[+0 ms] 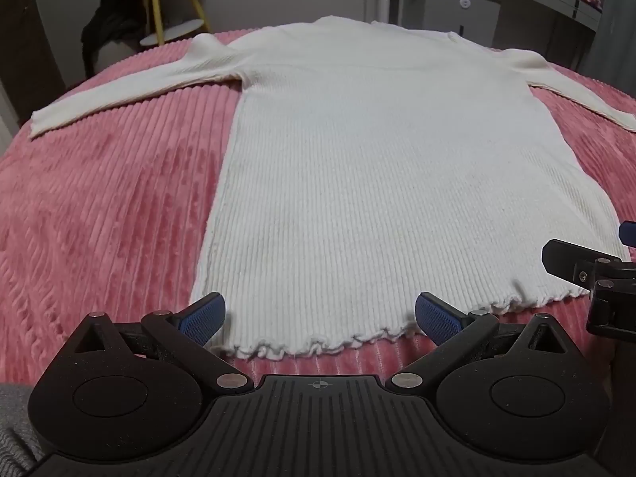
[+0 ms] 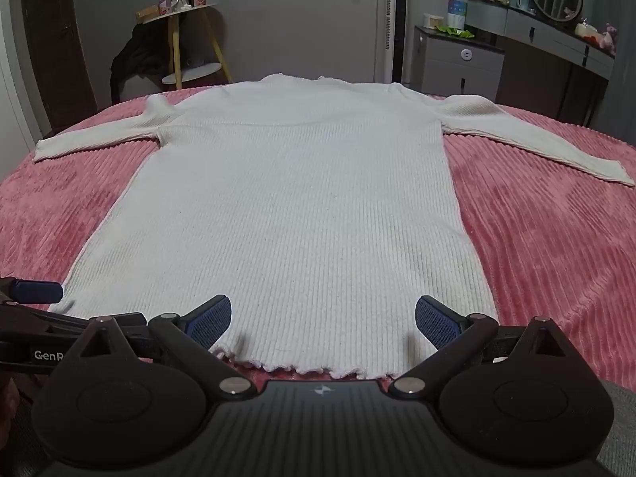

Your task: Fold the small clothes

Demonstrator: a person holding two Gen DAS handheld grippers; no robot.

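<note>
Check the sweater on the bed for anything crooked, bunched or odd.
Nothing stands out. The cream sweater lies flat on the pink bedspread, both sleeves spread out, frilled hem nearest the open grippers.

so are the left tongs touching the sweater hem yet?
Cannot tell. In the left wrist view the left tongs stand open astride the sweater hem, but no gap or contact shows plainly.

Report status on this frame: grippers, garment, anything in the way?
Left gripper open, right gripper open, both at the hem, holding nothing. White ribbed sweater flat on the pink bedspread, sleeves spread, unfolded. Nothing on the garment.
</note>
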